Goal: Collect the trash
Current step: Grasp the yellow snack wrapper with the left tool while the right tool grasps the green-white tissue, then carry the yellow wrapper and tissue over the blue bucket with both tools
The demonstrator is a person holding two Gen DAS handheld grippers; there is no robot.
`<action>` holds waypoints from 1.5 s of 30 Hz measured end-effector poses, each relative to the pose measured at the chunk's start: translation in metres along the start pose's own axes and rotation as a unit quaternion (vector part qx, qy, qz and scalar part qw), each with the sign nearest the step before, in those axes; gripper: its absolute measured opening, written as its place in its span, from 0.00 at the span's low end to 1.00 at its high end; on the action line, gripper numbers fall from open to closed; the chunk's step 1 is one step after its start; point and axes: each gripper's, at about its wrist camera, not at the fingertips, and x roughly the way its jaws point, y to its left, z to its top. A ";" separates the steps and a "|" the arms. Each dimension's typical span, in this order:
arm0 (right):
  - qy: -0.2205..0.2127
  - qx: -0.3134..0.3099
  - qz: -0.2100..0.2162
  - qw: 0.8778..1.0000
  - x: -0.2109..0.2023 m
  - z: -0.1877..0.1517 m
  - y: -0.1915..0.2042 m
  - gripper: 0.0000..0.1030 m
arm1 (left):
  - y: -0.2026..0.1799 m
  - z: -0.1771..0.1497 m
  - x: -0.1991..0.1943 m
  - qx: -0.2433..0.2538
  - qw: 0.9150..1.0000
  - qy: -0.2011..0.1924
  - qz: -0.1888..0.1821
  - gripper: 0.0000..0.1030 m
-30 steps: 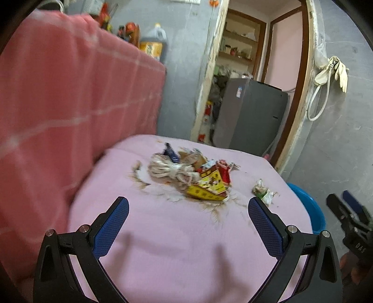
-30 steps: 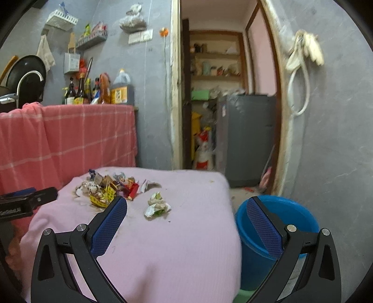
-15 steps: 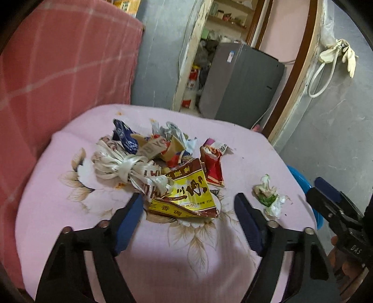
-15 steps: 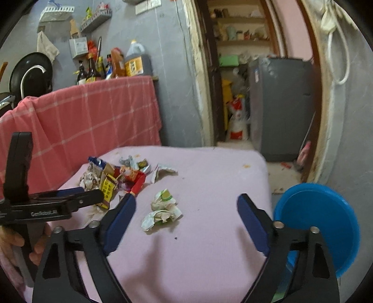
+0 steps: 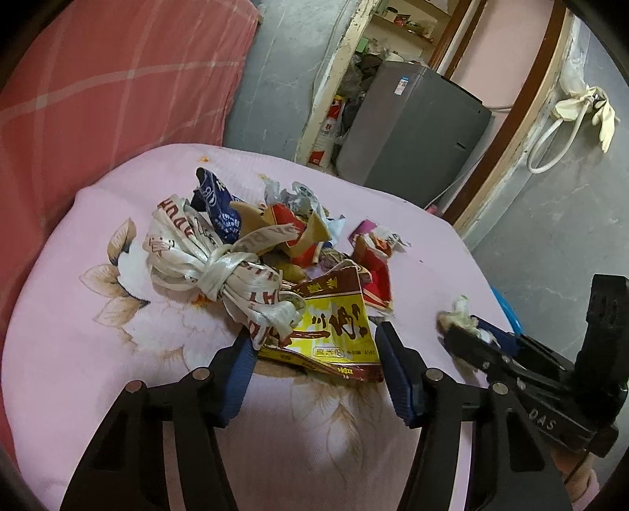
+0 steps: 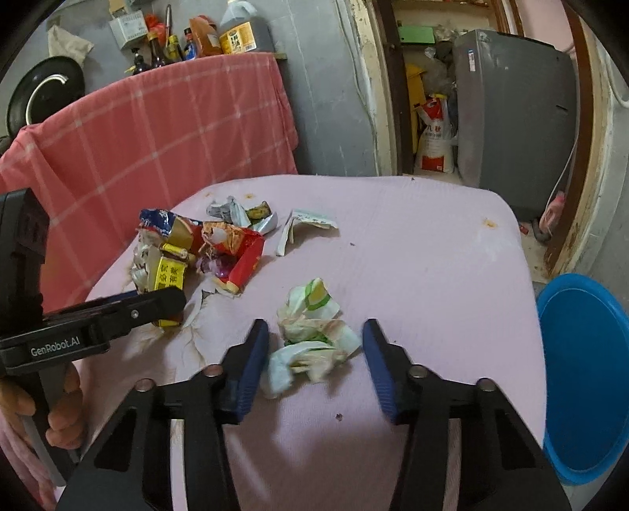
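Note:
A heap of wrappers (image 5: pixel 283 236) lies on the pink flowered table cover (image 5: pixel 98 353), with a knotted white ribbon bundle (image 5: pixel 204 267) and a yellow packet (image 5: pixel 334 326) at its near edge. My left gripper (image 5: pixel 314 350) is closing, and the yellow packet lies between its blue pads, which stand at the packet's edges. Apart from the heap lies a crumpled white and green paper wad (image 6: pixel 310 338). My right gripper (image 6: pixel 314 353) is closing around it, a thin gap still showing at each pad. In the left wrist view the right gripper (image 5: pixel 468 334) reaches that wad (image 5: pixel 460 310).
A blue basin (image 6: pixel 582 373) stands on the floor off the table's right edge. A red checked cloth (image 6: pixel 157 129) hangs behind on the left, with bottles (image 6: pixel 236 31) above it. A grey appliance (image 6: pixel 515 110) fills the doorway. A hand (image 6: pixel 59 416) holds the left gripper (image 6: pixel 149 306).
Both grippers have come forward and down onto the table and their jaws have narrowed: the left around the yellow packet, the right around the paper wad.

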 end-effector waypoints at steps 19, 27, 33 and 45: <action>-0.041 0.020 0.014 0.999 -0.050 -0.041 -0.005 0.22 | -0.031 -0.044 -0.041 -0.011 0.998 0.024 -0.049 0.53; -0.045 0.023 0.015 0.999 -0.057 -0.050 -0.005 0.22 | -0.043 -0.058 -0.040 0.008 1.000 0.011 -0.028 0.54; -0.048 0.028 0.015 0.998 -0.061 -0.055 -0.007 0.22 | -0.040 -0.062 -0.044 -0.014 0.998 0.025 -0.054 0.54; -0.051 0.032 0.018 0.998 -0.065 -0.062 -0.006 0.22 | -0.044 -0.078 -0.053 -0.010 0.998 0.022 -0.063 0.53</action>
